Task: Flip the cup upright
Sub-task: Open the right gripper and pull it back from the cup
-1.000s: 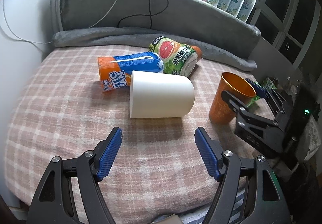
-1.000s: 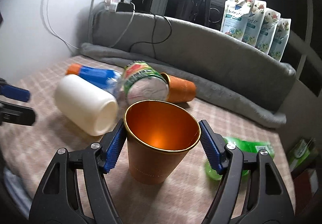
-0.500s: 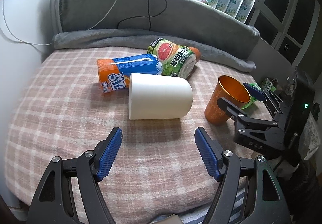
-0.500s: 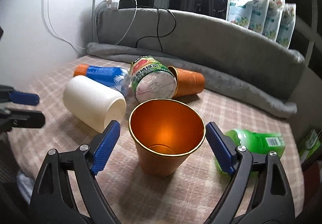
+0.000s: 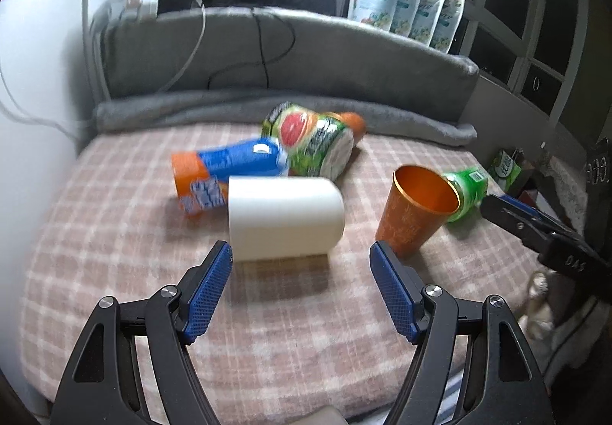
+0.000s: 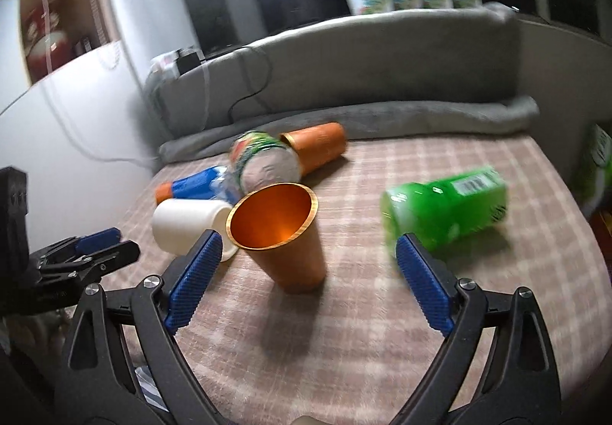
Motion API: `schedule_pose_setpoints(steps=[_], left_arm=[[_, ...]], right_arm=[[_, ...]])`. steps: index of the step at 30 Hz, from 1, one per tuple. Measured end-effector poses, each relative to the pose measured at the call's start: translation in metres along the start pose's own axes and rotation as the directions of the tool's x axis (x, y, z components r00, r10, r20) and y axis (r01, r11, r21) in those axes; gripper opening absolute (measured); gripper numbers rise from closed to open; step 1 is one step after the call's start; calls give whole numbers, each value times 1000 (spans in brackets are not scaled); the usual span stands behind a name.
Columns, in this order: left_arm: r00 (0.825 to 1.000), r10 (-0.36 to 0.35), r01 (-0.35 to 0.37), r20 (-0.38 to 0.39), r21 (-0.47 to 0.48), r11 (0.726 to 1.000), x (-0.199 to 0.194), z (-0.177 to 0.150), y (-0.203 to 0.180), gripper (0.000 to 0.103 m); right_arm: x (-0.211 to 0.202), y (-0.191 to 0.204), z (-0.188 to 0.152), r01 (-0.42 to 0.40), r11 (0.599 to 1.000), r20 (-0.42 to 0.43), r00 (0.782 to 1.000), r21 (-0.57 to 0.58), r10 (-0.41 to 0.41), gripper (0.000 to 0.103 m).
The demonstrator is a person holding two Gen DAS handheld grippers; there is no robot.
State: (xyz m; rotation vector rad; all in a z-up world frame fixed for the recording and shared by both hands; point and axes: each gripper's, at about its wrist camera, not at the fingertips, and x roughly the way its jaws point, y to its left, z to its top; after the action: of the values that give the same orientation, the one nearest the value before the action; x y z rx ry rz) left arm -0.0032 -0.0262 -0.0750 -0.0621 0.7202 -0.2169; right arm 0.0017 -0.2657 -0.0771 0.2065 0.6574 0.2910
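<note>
Here both the left gripper (image 5: 300, 255) and right gripper (image 6: 308, 247) gape empty; orange cup (image 6: 281, 234) stands upright.

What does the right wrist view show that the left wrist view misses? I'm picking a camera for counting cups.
Only the right wrist view shows the second orange cup as a cup, lying on its side behind the can, plus a shelf. Only the left shows the carton's printed front. Both share the upright orange cup, the white cup on its side and the green bottle.
</note>
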Motion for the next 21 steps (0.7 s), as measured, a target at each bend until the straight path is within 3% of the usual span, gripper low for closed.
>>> schedule_pose_setpoints(steps=[10,21], left_arm=[[983,62,-79,176,91,993,-19,15,-22,82],[977,47,-60,210,56,997,-27,26,-23,85]], right_arm=[[-19,-6,5,137,989,16,990,52,-138,95],[-35,14,20,248,969,112,963,-17,-244,100]])
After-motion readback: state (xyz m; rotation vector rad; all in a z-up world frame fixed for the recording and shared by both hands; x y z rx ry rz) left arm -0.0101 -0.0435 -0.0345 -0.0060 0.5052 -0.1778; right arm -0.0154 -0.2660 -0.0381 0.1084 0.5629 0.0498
